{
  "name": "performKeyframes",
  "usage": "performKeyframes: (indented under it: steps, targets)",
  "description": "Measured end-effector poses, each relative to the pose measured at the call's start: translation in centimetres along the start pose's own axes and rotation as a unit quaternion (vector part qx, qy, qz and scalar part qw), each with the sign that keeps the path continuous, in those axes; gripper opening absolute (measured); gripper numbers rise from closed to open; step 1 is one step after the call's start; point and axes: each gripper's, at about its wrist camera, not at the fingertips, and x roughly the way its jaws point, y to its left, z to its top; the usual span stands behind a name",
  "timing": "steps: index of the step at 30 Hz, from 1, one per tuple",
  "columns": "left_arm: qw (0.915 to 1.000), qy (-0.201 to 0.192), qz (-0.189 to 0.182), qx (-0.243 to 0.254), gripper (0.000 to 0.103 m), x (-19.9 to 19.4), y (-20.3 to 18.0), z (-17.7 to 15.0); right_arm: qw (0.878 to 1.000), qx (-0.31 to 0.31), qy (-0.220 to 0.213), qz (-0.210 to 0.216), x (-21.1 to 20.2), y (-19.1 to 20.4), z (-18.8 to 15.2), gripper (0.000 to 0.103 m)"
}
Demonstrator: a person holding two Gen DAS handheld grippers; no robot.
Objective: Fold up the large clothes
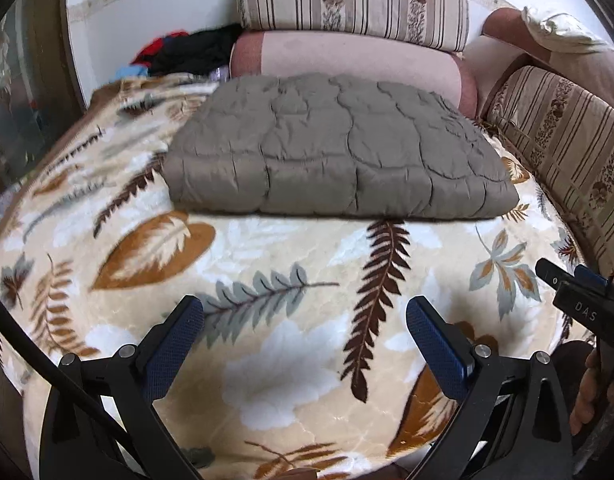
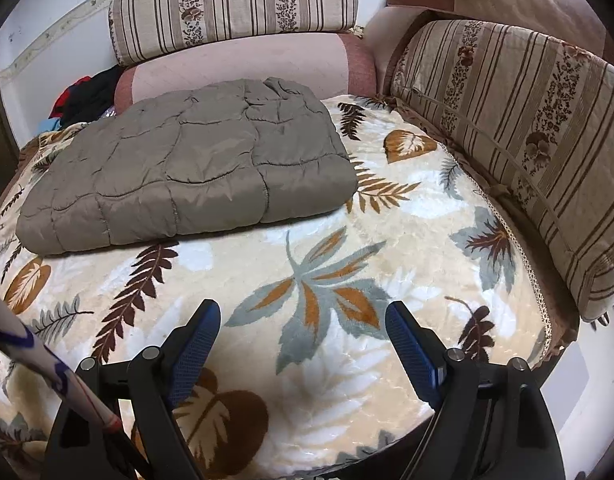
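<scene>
Grey quilted jacket (image 1: 339,148) lies folded flat, upper centre of frame, on leaf-print blanket (image 1: 291,360). Left gripper (image 1: 305,344) and right gripper (image 2: 303,344) both gape wide, empty, well short of it. Looks done; if tidying, pinch near corners evenly, keep stack square

Pile of clothes (image 1: 179,54) partly hidden behind the quilted jacket (image 1: 331,148).

Grey-brown quilted garment (image 1: 339,148) (image 2: 187,168): folded into thick flat rectangle, laid on leaf-print blanket (image 1: 291,280) (image 2: 307,272), far side nr pink cushion (image 1: 347,56) (image 2: 243,68). Untouched.
</scene>
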Motion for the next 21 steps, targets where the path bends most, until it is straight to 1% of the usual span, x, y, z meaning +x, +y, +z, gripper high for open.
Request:
performKeyframes:
  steps: [4,9,14,21]
  targets:
    - [1.0000,-0.001,0.004,-0.003,0.101,-0.1,0.2,-0.4,1.000,-0.001,-0.009,0.001,-0.6,0.2,0.0,0.088]
    - [1.0000,0.003,0.002,-0.002,0.101,-0.1,0.0,-0.6,1.000,-0.011,0.008,0.010,-0.1,1.0,-0.7,0.088]
    - [1.0000,0.006,0.001,0.004,0.101,0.0,-0.5,-0.8,1.000,-0.023,0.003,0.009,-0.2,1.7,-0.7,0.088]
    - [0.9998,0.008,0.013,0.007,0.101,0.0,-0.6,-0.9,0.999,-0.032,0.016,0.014,0.2,2.3,-1.3,0.088]
